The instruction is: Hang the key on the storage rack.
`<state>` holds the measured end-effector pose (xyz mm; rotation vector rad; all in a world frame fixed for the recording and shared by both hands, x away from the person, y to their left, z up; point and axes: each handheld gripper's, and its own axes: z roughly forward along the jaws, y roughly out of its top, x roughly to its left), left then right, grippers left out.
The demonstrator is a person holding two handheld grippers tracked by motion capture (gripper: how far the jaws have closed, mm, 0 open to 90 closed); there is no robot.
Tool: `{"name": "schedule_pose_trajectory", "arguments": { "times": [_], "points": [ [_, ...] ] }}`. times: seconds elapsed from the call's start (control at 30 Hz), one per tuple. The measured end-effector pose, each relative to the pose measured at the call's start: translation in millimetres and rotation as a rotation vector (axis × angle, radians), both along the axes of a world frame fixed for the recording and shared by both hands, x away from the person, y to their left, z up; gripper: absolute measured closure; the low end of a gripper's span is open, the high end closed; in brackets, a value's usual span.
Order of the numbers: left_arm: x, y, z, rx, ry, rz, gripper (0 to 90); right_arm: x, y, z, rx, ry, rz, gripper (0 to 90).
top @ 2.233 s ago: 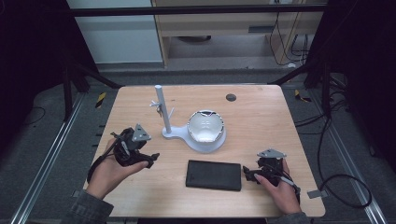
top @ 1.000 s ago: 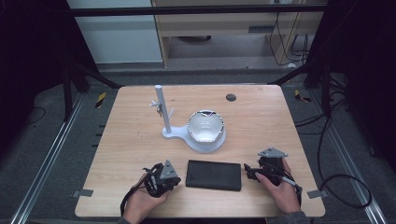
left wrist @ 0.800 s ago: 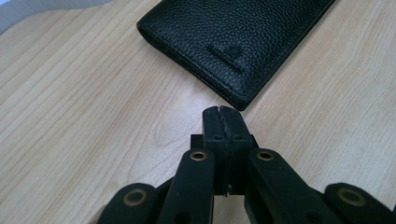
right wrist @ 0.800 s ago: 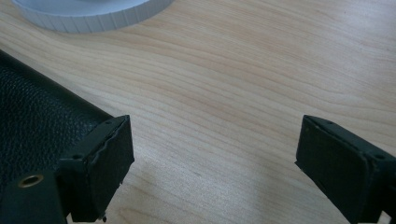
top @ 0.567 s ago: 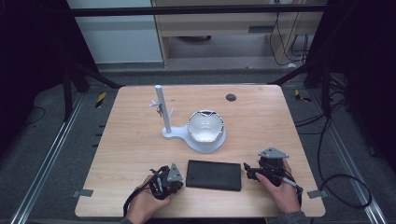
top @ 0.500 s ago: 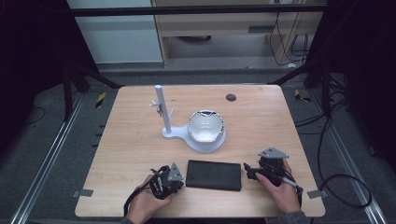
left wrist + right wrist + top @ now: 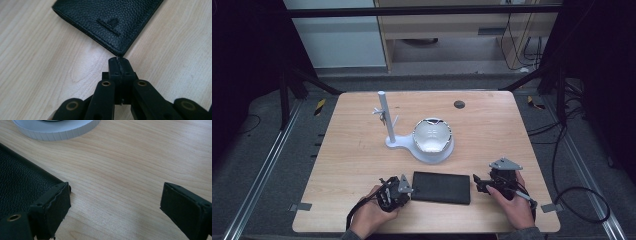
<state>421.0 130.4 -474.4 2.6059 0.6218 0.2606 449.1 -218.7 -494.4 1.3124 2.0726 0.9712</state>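
A black leather wallet [image 7: 442,187] lies flat near the table's front edge. My left gripper [image 7: 408,189] sits at the wallet's left end, jaws shut with nothing between them. In the left gripper view, the closed tips of the left gripper [image 7: 119,60] point at a corner of the wallet [image 7: 107,20], almost touching it. My right gripper [image 7: 478,182] rests at the wallet's right end, jaws open. Seen from the right gripper [image 7: 115,206], one jaw lies beside the wallet's edge [image 7: 20,180] and the other over bare wood.
A white stand [image 7: 432,145] with a round dish and an upright post [image 7: 384,117] stands behind the wallet; its ribbed base [image 7: 57,130] shows ahead of the right gripper. A small dark disc [image 7: 459,104] lies at the back. The table's front edge [image 7: 427,231] is close.
My left gripper has come from the left middle of the table, right and toward the front edge, to the wallet's left end. The right gripper and the wallet have stayed put.
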Motion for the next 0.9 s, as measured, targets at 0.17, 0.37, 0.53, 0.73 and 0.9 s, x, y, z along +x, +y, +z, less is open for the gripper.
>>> {"name": "schedule_pose_trajectory", "arguments": {
  "times": [0.17,0.37,0.53,0.73,0.9],
  "points": [
    [1.2,0.2,-1.0,-0.017,-0.009,0.003,90.0,-1.5,0.9,2.0,0.010,-0.011,0.004,9.6],
    [0.7,4.8,-0.5,-0.067,-0.009,0.010,89.9,-6.7,6.4,6.8,0.029,-0.039,0.038,9.8],
    [-0.3,9.0,0.7,-0.122,-0.023,0.023,89.2,-16.0,20.0,11.7,0.047,-0.060,0.106,9.9],
    [-0.5,12.4,6.8,-0.201,-0.049,0.047,88.5,-33.0,54.9,20.6,-0.007,-0.072,0.239,8.6],
    [6.8,11.0,7.8,-0.233,-0.038,0.055,86.6,-40.1,79.7,26.0,-0.066,-0.064,0.320,7.0]
  ]
}}
